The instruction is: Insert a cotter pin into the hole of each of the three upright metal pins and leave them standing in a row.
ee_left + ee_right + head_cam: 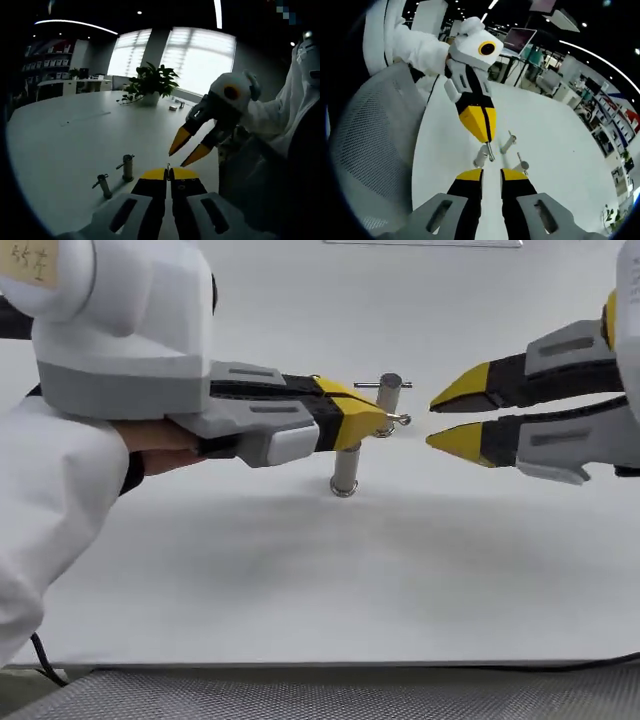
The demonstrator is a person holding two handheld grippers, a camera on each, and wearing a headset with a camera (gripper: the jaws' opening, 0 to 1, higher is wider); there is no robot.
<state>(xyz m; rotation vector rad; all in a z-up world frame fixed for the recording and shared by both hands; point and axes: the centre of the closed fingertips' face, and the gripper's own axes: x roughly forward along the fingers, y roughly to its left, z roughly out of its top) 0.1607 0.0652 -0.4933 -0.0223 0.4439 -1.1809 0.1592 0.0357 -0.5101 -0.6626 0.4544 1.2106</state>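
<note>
Head view: well back from the near edge of the white worktop [300, 580], an upright metal pin [345, 472] stands partly behind the left gripper [385, 419], whose jaws are pinched on a cotter pin [402, 421]. The right gripper [432, 423] faces it, jaws moderately apart, empty. Farther back, a second metal pin [389, 388] carries an inserted cotter pin [366, 385] crosswise.
</note>
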